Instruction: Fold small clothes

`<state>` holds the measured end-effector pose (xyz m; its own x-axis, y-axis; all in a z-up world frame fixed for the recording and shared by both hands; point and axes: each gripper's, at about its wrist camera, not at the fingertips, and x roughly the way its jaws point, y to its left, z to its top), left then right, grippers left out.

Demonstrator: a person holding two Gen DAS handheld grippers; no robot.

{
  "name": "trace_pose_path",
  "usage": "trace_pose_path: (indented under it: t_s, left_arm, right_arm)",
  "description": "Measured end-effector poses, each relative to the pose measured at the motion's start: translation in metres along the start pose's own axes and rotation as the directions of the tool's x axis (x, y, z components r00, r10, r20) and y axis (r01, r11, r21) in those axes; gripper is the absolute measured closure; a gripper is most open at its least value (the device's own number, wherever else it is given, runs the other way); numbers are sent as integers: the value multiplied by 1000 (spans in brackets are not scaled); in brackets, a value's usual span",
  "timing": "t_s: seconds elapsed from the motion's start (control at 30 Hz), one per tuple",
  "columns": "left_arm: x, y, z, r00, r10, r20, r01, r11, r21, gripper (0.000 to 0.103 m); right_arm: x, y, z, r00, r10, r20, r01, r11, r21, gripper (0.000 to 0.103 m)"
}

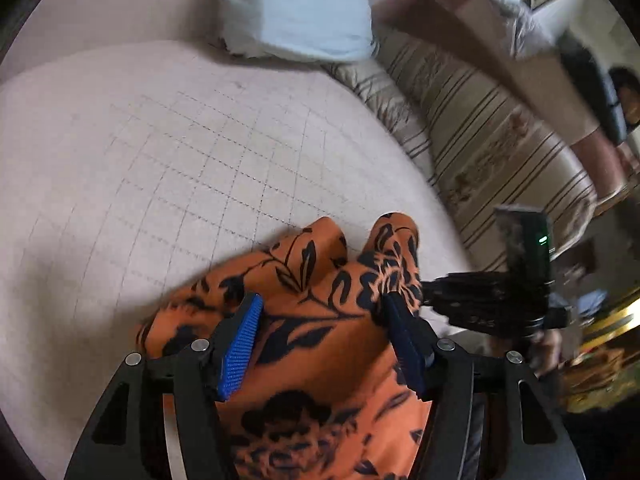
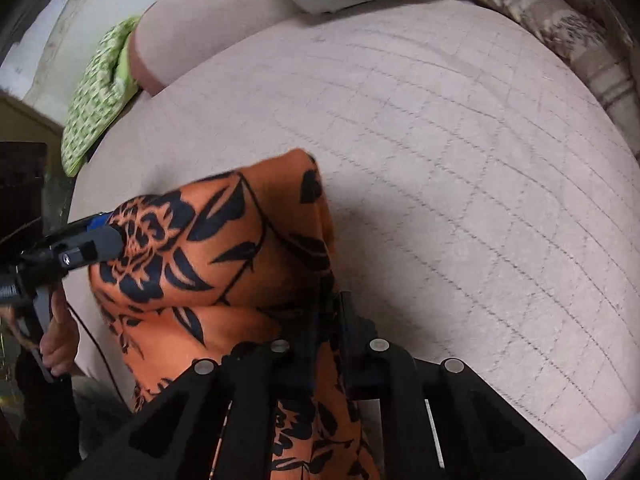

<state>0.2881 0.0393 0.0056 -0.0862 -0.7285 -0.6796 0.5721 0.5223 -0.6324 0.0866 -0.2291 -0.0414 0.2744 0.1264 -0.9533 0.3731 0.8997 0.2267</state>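
The left tongs (image 1: 322, 312) stand apart over an orange cloth (image 1: 320, 320) printed with black flowers and leaves, blue pads (image 1: 240, 344) on either side of the bunched fabric and not pressing on it. The right tongs (image 2: 324, 312) are drawn together on a fold of the same cloth (image 2: 224, 256), which hangs from them in a loose gather and drops past the lower edge of the right wrist view. In that view the left tongs (image 2: 104, 232) come in from the left at the cloth's edge, and a hand (image 2: 60, 340) grips the handle below them. Under the cloth lies a bed (image 1: 180, 152) covered in a pale quilted spread stitched in squares. Further back, a light blue pillow (image 1: 304, 8) rests at the head of the bed, beside a striped beige cushion (image 1: 480, 128). A green checked cloth (image 2: 100, 96) lies at the bed's far left edge. No container is in sight.
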Motion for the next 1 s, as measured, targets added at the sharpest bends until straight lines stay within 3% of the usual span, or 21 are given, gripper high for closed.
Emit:
trace_pose_path:
  t_s: [0.13,0.3,0.37,0.43,0.57,0.6,0.67,0.7,0.73,0.77,0.83,0.9,1.0]
  left_arm:
    - [-12,11,-3,1000,2,26,-2,1000,-1,42]
    - [2,1,10,992,126,8,-126,991,38,34]
    - [10,-3,10,991,133,-24,-132,990,54,34]
    - [4,-4,5,995,100,-24,-98,993,65,35]
    - [-11,-3,0,999,-22,-34,23,999,25,36]
    - [-9,-2,2,999,0,-34,1,1000,25,35]
    - [2,-2,6,997,63,-36,-62,998,26,35]
    - [11,-3,9,992,116,-42,-115,993,33,40]
    - [19,-7,11,977,211,-38,-209,976,56,54]
    - [26,-11,12,956,288,-51,-285,956,73,82]
    - [27,-19,13,935,351,-58,-349,936,43,82]
    - [19,-27,11,926,376,-44,-374,926,43,83]
    - [26,-26,8,882,470,-17,-466,878,115,81]
  right_arm:
    - [-4,12,-3,1000,14,15,-13,997,-70,94]
    - [-6,0,-2,998,58,4,-57,998,-26,89]
    - [-15,-13,-4,997,72,27,-73,997,29,77]
    - [-24,-29,-11,992,114,53,-118,988,98,40]
    - [-33,-42,-28,969,235,75,-244,956,160,36]
    - [-31,-43,-32,969,239,66,-247,955,167,36]
    - [-19,-33,-29,987,163,12,-163,978,134,39]
    - [-14,-28,-27,990,140,-13,-138,984,114,55]
    - [-6,-21,-27,992,117,-50,-113,991,77,73]
    - [-6,-17,-28,994,89,-59,-86,995,50,75]
    - [-15,-13,-32,997,68,-20,-67,998,15,90]
    - [-29,-12,-39,996,83,17,-82,997,-12,92]
    - [-30,-2,-50,998,65,0,-65,992,-106,93]
